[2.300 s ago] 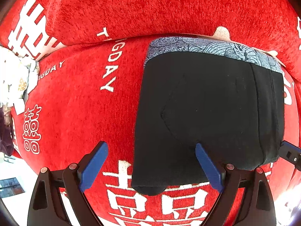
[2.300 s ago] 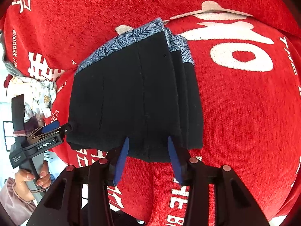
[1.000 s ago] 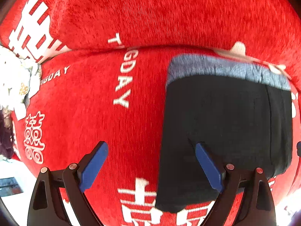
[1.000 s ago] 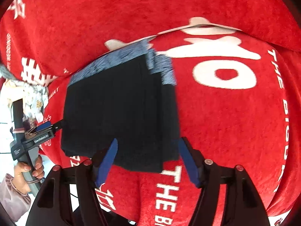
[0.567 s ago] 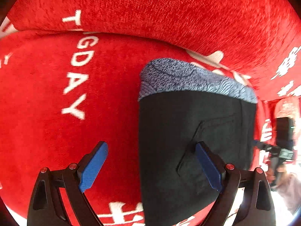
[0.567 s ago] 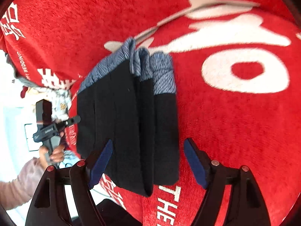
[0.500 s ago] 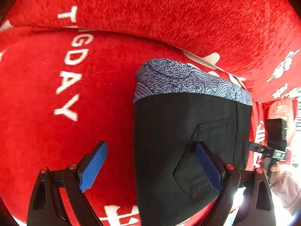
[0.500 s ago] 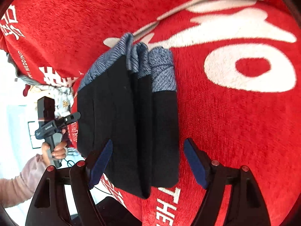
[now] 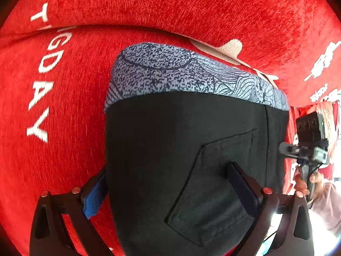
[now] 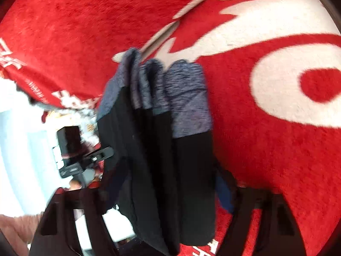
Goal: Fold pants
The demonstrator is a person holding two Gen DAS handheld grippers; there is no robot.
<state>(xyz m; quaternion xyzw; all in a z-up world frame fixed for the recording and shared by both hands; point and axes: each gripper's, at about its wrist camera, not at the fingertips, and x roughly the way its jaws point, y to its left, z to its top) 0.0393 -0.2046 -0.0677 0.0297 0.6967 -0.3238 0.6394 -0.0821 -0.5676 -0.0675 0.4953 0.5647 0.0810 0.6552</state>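
Note:
The folded black pants [image 9: 181, 149] with a blue-grey patterned waistband [image 9: 191, 76] lie on the red cloth. My left gripper [image 9: 168, 187] is open, its jaws straddling the near end of the stack, one finger under the left edge and one on the back pocket. In the right wrist view the pants [image 10: 170, 153] show as several stacked layers seen edge-on. My right gripper [image 10: 168, 194] is open around the stack's near end. Each gripper also shows in the other's view: the right one in the left wrist view [image 9: 309, 149], the left one in the right wrist view [image 10: 83, 155].
A red cloth with white lettering [image 9: 42, 98] covers the seat and the backrest behind it [image 9: 170, 6]. White lettering also shows to the right of the pants [image 10: 277, 81]. The person's hand [image 9: 307, 183] holds the right gripper.
Both grippers have moved forward onto the folded stack, so their jaws now straddle its near end. The right gripper opened wider than it was 2.3 s ago.

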